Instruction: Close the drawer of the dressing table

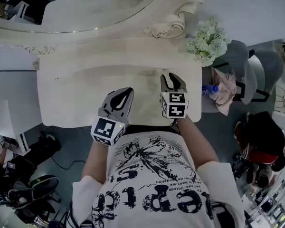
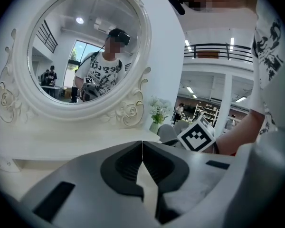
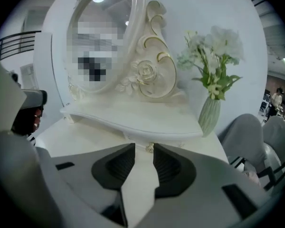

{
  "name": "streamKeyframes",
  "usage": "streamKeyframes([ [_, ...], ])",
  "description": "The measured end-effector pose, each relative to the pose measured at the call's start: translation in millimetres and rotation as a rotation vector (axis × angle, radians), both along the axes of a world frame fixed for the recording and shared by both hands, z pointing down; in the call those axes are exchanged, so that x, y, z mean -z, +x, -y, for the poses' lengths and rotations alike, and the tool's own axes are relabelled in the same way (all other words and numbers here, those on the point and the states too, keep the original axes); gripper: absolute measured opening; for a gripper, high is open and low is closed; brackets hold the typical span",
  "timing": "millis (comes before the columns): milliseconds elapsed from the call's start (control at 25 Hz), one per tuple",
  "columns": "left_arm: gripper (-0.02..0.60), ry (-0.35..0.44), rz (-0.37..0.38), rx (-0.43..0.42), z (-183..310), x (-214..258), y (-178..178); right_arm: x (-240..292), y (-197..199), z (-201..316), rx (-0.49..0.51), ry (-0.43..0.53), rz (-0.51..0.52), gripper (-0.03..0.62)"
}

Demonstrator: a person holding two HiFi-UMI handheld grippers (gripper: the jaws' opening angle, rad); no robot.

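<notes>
The white dressing table (image 1: 71, 99) fills the head view, its oval mirror (image 1: 99, 4) at the back. My left gripper (image 1: 127, 92) hovers over the front middle of the top, and in the left gripper view its jaws (image 2: 142, 151) meet, shut on nothing. To its right, my right gripper (image 1: 173, 76) is over the top near the raised shelf (image 3: 133, 118). Its jaws (image 3: 144, 148) stand apart with nothing between them. Beyond the gap a small gold knob (image 3: 150, 147) shows under the shelf edge. The drawer front around it is mostly hidden behind the jaws.
A pale green vase of white flowers (image 1: 209, 42) stands at the table's right back corner. A grey covered chair (image 1: 240, 65) with a pink cloth (image 1: 226, 91) and a blue bottle (image 1: 210, 88) sits right of the table. Bags and shoes lie on the floor on both sides.
</notes>
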State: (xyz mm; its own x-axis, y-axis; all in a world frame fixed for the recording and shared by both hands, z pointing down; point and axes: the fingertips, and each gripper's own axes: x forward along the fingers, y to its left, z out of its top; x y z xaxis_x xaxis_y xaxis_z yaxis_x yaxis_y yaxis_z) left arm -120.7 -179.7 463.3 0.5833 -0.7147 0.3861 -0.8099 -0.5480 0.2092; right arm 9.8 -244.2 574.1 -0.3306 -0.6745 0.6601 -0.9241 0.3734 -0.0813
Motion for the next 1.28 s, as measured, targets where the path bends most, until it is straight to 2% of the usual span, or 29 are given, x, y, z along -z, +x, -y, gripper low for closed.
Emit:
streamKeyframes([
  [80,0.02,0.025,0.004,-0.005,2.6,7.5,2.7,22.6,-3.3,-3.3,0.041,0.057,0.029,0.126],
  [240,0.02,0.068,0.011,-0.006,0.9,23.9,7.3,71.7,-2.9,-12.8,0.086,0.171,0.062,0.06],
  [400,0.02,0.119,0.013,0.004,4.4,42.5,8.5,116.8,3.5,-12.2,0.071,0.276,0.088,0.05],
  [680,0.02,0.236,0.019,0.002,10.8,88.6,10.9,189.4,3.8,-22.9,0.089,0.438,0.203,0.034],
  [920,0.02,0.284,0.01,0.022,8.7,112.2,2.3,213.3,5.4,-33.2,0.096,0.495,0.205,0.018],
  [1280,0.02,0.308,0.017,0.016,3.4,121.6,2.6,221.0,0.9,-42.8,0.122,0.506,0.252,0.017],
])
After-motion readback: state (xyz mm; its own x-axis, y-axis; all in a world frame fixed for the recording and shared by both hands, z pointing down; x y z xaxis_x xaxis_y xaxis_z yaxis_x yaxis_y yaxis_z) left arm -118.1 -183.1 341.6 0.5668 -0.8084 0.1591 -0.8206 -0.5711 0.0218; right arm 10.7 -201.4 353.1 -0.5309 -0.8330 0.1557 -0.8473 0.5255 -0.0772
